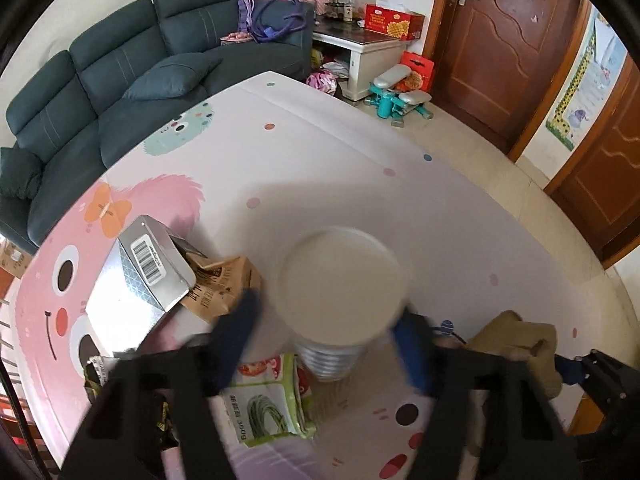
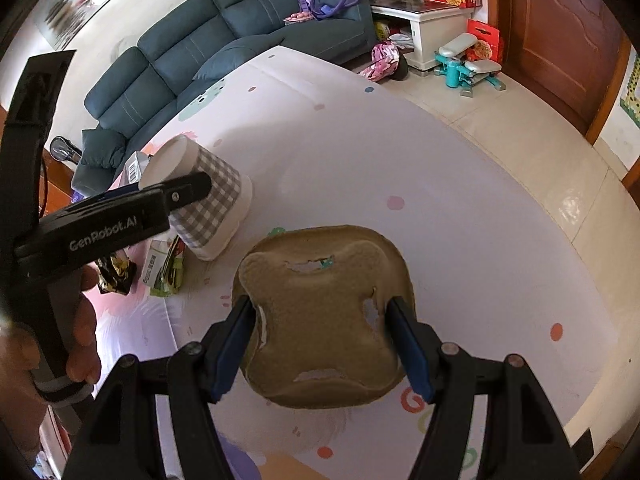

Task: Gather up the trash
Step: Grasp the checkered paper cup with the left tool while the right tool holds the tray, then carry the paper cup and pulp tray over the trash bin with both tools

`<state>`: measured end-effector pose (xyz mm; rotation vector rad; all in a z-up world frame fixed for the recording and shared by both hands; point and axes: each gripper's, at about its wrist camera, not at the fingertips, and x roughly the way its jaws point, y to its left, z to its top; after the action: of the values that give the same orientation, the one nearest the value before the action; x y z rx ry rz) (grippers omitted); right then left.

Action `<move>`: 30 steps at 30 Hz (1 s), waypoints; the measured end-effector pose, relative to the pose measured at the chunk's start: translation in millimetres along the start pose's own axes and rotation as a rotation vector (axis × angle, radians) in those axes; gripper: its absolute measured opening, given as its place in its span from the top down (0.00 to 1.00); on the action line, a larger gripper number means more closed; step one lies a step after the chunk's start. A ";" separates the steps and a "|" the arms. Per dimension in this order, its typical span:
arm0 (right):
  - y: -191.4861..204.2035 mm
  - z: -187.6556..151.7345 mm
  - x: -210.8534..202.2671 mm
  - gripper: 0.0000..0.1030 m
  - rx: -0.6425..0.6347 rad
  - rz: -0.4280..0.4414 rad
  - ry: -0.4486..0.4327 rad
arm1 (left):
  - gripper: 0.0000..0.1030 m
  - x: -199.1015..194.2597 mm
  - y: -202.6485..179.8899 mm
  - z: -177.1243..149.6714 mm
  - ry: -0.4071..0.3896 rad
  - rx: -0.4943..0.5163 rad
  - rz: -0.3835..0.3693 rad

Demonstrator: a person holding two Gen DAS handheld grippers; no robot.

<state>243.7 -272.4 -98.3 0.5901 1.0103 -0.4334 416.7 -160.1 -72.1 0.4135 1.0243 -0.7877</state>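
A grey-checked paper cup [image 2: 208, 204] with white ends leans tilted on the play mat [image 2: 440, 208]. In the left wrist view its white round end [image 1: 340, 280] faces the camera, and my left gripper [image 1: 326, 312] is shut on its sides. One finger [image 2: 192, 189] of that gripper lies across the cup in the right wrist view. My right gripper [image 2: 320, 316] is shut on a brown moulded-pulp tray [image 2: 320, 344], with a blue pad pressed on each side. The same tray [image 1: 516, 336] shows at the right of the left wrist view.
A silver box with a barcode [image 1: 148, 268], a brown paper bag [image 1: 224, 284], a green packet [image 1: 272, 400] and a dark wrapper [image 2: 114, 274] lie on the mat left of the cup. A dark green sofa [image 1: 120, 72], a white cabinet [image 1: 372, 60] and a teal stepper [image 1: 396, 100] stand beyond.
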 end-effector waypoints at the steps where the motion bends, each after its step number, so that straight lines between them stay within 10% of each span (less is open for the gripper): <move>1: 1.2 -0.4 0.1 0.34 -0.002 0.003 0.000 | 0.53 -1.3 0.2 -0.7 0.001 -0.006 -0.010; 12: 2.2 -3.7 -14.6 0.34 -0.061 0.041 0.009 | 0.54 -57.0 -22.0 -30.9 -0.046 -0.030 -0.027; 30: -42.0 -73.0 -123.9 0.34 -0.406 0.258 0.014 | 0.54 -175.6 -136.3 -161.7 -0.081 -0.303 0.179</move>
<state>112.8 -249.3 -29.2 0.3495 0.9856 0.0078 167.7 -78.4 11.1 0.2071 0.9964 -0.4753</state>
